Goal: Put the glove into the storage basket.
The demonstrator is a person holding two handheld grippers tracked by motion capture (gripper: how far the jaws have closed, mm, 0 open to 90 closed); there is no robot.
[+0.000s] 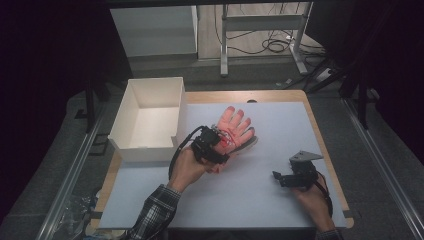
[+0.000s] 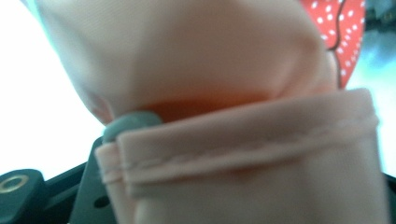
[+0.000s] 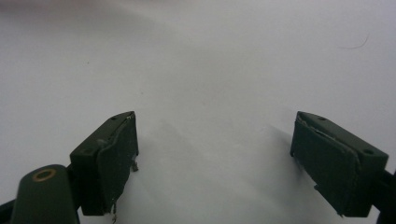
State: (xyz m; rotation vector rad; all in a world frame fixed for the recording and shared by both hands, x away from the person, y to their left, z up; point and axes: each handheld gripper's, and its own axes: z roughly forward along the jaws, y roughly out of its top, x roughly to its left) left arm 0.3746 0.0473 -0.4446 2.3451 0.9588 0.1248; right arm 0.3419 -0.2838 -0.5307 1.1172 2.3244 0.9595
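A peach glove point(image 1: 235, 126) with a red white-dotted patch lies flat on the white mat point(image 1: 250, 200), fingers pointing away from me. My left gripper point(image 1: 219, 146) sits at the glove's cuff and is shut on it. In the left gripper view the hemmed cuff point(image 2: 243, 140) drapes over the jaws and hides most of them; a grey pad point(image 2: 131, 122) peeks out at its left end. My right gripper point(image 1: 276, 176) is low over bare mat to the right of the glove. Its jaws stand wide apart with nothing between them point(image 3: 215, 154).
An open white box point(image 1: 150, 115) stands at the mat's back left, close to the left of the glove and my left hand. The mat covers a wooden table point(image 1: 280, 95). Beyond the table are a dark floor, a metal frame point(image 1: 260, 30) and cables.
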